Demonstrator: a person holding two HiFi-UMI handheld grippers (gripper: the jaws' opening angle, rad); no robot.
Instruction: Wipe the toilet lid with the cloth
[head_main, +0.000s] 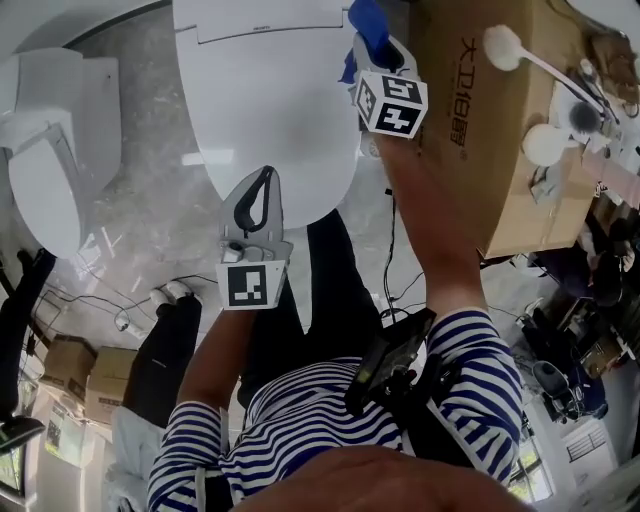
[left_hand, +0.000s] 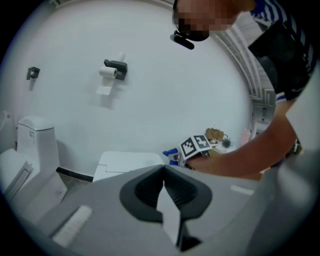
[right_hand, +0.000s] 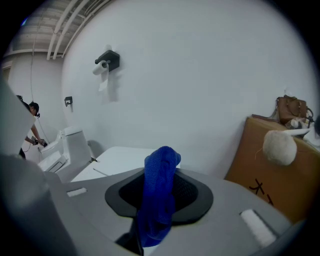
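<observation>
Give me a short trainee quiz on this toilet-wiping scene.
1. True or false: the left gripper holds a sponge in its jaws.
2. What does the right gripper pinch? A) crumpled blue cloth B) paper roll C) nothing
3. Fill in: the brown cardboard box stands on the person's ____ side of the white toilet lid.
Key: 1 false, shut and empty; 2 A; 3 right.

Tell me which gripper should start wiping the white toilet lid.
Probably right. The right gripper is shut on the blue cloth beside the white toilet lid; the left gripper, over the lid's front, is shut with nothing between its jaws.
</observation>
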